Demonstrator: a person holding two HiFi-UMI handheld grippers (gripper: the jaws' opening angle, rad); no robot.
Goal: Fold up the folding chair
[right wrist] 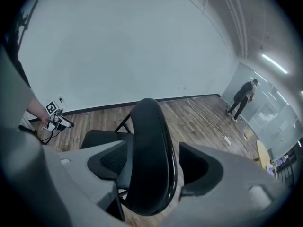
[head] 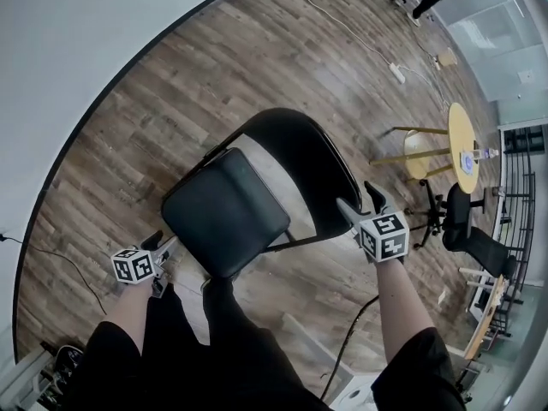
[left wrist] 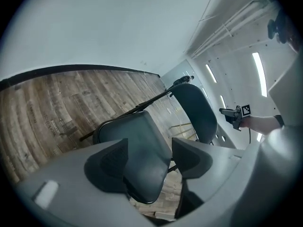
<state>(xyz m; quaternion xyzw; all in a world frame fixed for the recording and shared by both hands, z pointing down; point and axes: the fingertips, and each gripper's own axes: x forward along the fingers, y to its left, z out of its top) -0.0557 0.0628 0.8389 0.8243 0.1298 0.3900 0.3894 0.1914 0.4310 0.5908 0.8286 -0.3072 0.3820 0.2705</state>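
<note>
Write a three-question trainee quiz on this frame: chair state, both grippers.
1. True or false: the black metal folding chair is already folded flat.
2. The right gripper has its open jaws either side of: A) the chair's curved black backrest; B) a yellow round table; C) a floor cable.
3. Which chair part shows between the jaws of the left gripper, in its own view?

Key
1. False: the seat is down.
2. A.
3. The black padded seat; the jaws are apart, not clamped on it.
</note>
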